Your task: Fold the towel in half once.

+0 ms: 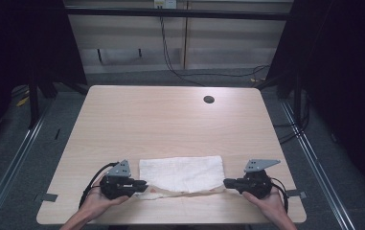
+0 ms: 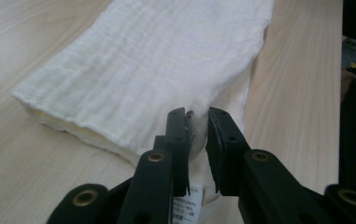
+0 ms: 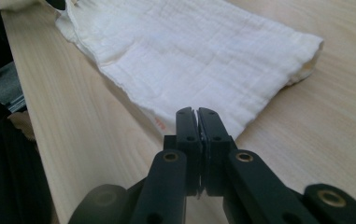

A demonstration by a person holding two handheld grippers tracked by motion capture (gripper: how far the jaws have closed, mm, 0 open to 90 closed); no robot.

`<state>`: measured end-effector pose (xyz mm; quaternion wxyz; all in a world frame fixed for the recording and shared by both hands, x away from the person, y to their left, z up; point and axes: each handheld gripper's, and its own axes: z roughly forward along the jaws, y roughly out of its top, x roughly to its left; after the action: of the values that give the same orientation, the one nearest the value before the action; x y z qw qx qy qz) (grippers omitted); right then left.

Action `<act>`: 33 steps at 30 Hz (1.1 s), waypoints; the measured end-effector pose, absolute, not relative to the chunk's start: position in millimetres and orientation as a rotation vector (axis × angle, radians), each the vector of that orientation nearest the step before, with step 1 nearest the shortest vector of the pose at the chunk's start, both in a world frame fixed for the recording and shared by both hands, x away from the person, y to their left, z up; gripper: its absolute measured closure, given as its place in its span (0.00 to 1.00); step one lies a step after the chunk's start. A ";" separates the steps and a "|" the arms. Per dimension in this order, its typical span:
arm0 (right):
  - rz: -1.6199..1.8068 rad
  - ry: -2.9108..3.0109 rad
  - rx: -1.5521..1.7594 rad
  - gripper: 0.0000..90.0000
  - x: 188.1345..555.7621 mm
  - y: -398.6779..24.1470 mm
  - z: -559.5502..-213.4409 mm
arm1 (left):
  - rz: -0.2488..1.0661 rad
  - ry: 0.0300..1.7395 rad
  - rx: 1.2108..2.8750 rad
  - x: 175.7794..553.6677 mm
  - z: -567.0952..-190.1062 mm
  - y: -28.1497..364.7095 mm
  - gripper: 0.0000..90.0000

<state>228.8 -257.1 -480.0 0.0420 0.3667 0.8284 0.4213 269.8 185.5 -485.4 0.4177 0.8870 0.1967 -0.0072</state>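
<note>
One white cloth (image 1: 181, 173), folded and finely crinkled, lay near the front edge of the single wooden table (image 1: 170, 120). The left gripper (image 2: 198, 122) had its jaws slightly apart around one corner, while the right gripper (image 3: 197, 120) was clamped on the other corner.

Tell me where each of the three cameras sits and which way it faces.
High view: above the person's side, looking forward and down on the table; both hands and claws show.
Left gripper view: rides the left claw, looking along its slightly parted jaws at the white cloth.
Right gripper view: rides the right claw, jaws pinching the cloth's edge.
All share the cloth.
</note>
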 end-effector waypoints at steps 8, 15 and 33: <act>1.301 2.549 1.134 0.91 216.7 -259.1 -482.1 | -0.013 0.492 2.183 265.3 -477.9 196.0 0.86; 1.362 2.487 1.145 0.76 220.0 -259.8 -473.8 | 0.002 0.532 2.189 281.9 -483.0 189.2 0.84; 1.121 2.534 1.139 0.64 269.4 -214.9 -498.4 | 0.036 0.542 2.283 292.0 -497.9 170.9 0.93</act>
<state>269.4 -214.9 -498.4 0.0728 0.3792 0.8436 0.3732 292.0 170.9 -497.9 0.3872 0.8969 0.2131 0.0141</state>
